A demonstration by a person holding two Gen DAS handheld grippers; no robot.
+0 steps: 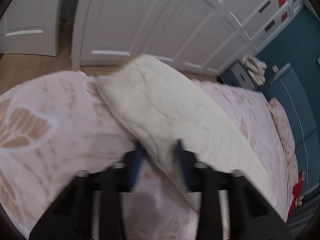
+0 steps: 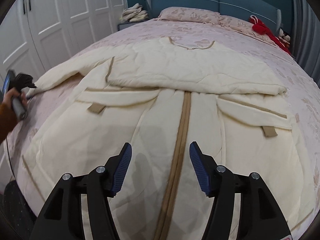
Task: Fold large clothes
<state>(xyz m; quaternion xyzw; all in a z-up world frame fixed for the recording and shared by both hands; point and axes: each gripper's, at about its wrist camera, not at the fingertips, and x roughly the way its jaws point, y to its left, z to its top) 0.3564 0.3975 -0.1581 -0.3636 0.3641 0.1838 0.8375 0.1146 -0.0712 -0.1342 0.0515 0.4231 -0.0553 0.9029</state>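
A large cream quilted coat [image 2: 160, 104] with tan trim lies spread face up on the pink bed [image 2: 296, 84], its right sleeve folded across the chest. My left gripper [image 1: 159, 146] is at the cuff of the left sleeve [image 1: 160, 104]; the cuff lies between the blue fingers, and the view is blurred. In the right wrist view the left gripper [image 2: 30, 92] holds that sleeve's end at the bed's left edge. My right gripper [image 2: 160, 154] is open and empty, hovering above the coat's lower front near the tan zipper strip [image 2: 183, 132].
White wardrobe doors [image 2: 60, 20] run along the left of the bed. A blue headboard [image 2: 220, 4] and pink pillows [image 2: 190, 16] are at the far end. Red clothing [image 2: 262, 30] lies at the far right. Folded cream clothes [image 2: 136, 13] sit on a nightstand.
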